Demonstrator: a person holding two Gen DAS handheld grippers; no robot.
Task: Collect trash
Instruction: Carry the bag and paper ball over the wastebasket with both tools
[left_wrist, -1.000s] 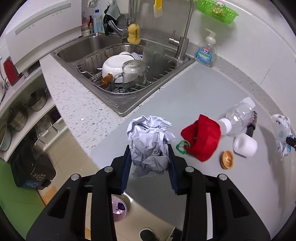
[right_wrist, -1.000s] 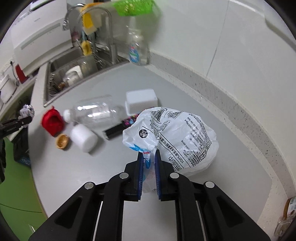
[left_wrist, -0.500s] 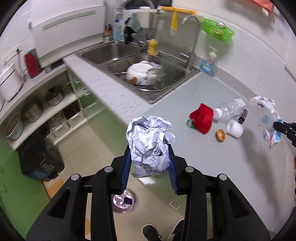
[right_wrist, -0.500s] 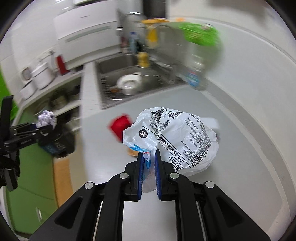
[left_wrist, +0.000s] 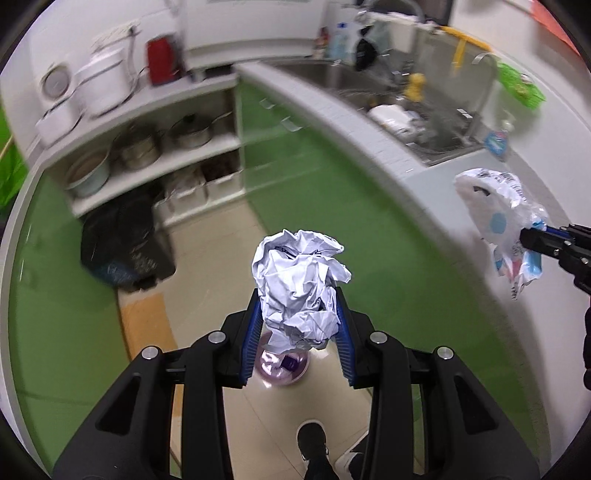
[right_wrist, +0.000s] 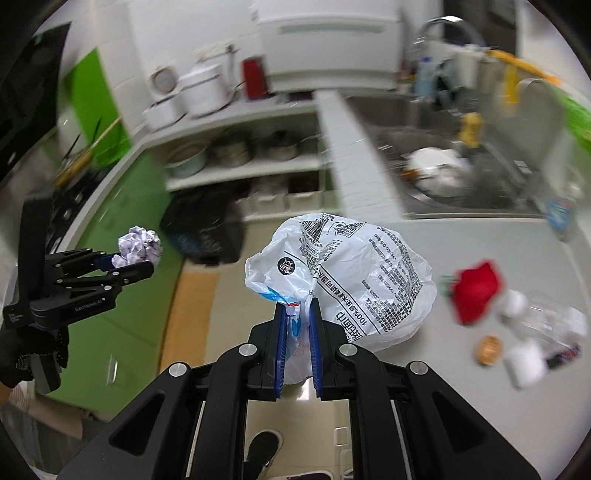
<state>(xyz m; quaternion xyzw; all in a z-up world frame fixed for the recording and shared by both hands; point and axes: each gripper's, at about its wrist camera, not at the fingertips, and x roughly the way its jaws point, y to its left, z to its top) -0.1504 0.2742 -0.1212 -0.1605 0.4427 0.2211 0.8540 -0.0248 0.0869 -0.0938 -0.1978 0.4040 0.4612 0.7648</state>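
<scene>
While both grippers point steeply down over the beige tiled floor (left_wrist: 221, 266), each carries a piece of trash clear of the grey countertop (right_wrist: 461, 391). The left gripper (left_wrist: 300, 325), held by a black-gloved hand (right_wrist: 26, 354) at the left of the right wrist view, has its blue-padded fingers (left_wrist: 250, 332) pressed on either side of a crumpled ball of white paper (left_wrist: 299, 288), which stands up out of the jaws above a round purple object (left_wrist: 284, 363) on the floor. The right gripper (right_wrist: 297, 328) has its fingers drawn narrow, pinching the gathered neck of a white printed plastic bag (right_wrist: 354, 280) that bulges forward past the fingertips, at the counter's edge. A black bin bag (left_wrist: 122, 240) sits on the floor by the open shelves, ahead of both grippers. On the counter lie a red fabric pouch (right_wrist: 476, 291), a clear plastic bottle (right_wrist: 546, 321) and a small brown shell-like piece (right_wrist: 489, 349), all blurred.
</scene>
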